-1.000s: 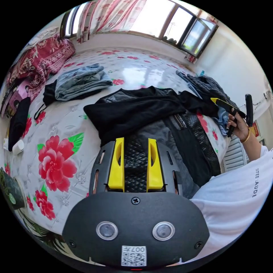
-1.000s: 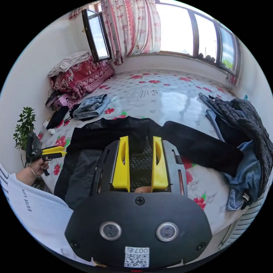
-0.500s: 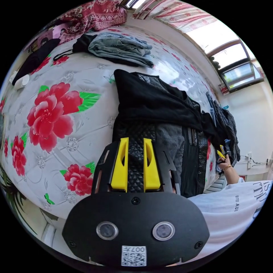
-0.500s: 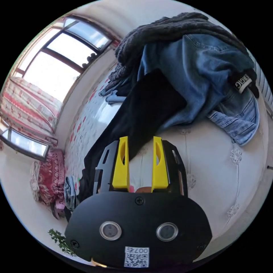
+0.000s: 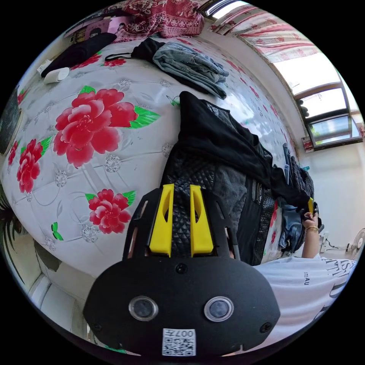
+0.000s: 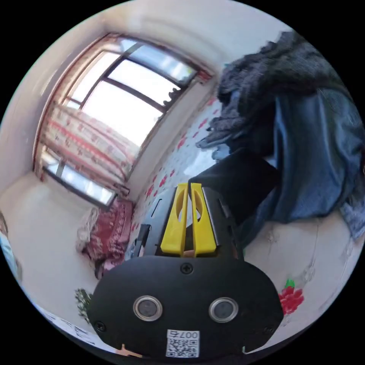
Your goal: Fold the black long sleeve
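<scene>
1. The black long sleeve (image 5: 216,140) lies spread on the flowered bed (image 5: 95,125), with one sleeve folded across its body. The other sleeve (image 6: 243,178) runs out toward the pile of jeans and knitwear (image 6: 304,125) at the far side.

2. In the right gripper view, my right gripper (image 6: 189,216) has its yellow jaws drawn almost together, with only a thin slit between them, just beside the black cuff end. I cannot tell whether any cloth is pinched between them; from here it looks as if there is none.

3. My left gripper (image 5: 180,220) sits with a narrow gap between its jaws, low over the quilted panel (image 5: 186,178) at the hem. Whether it presses on the cloth I cannot tell.

4. I judge the step in hand to be bringing the outstretched sleeve in across the body. To do it well I would take only the cuff, not the jeans beneath it, and lift it free of the pile before carrying it across.

5. I would keep the left gripper down on the hem as an anchor so the body does not slide or bunch.

6. In the left gripper view, the person's right hand (image 5: 310,220) reaches far out near the bed's edge, forearm stretched, the right gripper rolled over sideways.
</scene>
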Demonstrator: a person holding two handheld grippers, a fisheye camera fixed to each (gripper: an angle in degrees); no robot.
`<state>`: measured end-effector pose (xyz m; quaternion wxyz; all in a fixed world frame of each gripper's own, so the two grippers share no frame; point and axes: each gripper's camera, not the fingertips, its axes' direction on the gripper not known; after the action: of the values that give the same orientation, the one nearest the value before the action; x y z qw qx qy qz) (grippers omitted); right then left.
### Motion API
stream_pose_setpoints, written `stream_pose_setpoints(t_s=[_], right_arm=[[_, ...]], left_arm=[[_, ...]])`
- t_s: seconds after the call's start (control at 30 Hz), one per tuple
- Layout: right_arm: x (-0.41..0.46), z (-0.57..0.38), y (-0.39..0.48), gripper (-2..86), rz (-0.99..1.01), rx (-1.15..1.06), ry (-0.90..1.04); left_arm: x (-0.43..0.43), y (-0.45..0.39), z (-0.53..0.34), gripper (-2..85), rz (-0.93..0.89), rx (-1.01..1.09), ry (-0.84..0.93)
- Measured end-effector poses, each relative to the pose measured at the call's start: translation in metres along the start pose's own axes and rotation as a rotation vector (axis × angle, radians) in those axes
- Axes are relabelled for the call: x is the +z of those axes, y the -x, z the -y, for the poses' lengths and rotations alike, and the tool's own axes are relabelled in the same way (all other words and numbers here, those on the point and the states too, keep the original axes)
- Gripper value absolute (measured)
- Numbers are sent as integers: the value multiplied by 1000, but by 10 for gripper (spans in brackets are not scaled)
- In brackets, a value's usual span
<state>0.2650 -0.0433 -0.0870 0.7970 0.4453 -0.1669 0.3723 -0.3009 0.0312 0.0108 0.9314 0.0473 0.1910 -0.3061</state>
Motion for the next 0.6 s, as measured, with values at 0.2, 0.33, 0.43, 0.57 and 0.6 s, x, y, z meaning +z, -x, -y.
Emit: stream_pose_setpoints(t_s=[0.2,0.33,0.43,0.57,0.6], right_arm=[[65,-117,247,3,121,-844,202],[108,-237,298,19,189,-999,464],[121,-301,298,36,134,-996,691],[77,-295,252,56,84,-869,724],[63,-282,231,61,51,-811,743]], left_arm=[[-14,2,-1,71,-48,10,-53],[-31,15,-12,75,-58,21,-79],[-44,31,-28,79,-51,15,-85],[-57,56,-55,86,-46,17,-71],[-60,64,-66,90,-41,26,-57]])
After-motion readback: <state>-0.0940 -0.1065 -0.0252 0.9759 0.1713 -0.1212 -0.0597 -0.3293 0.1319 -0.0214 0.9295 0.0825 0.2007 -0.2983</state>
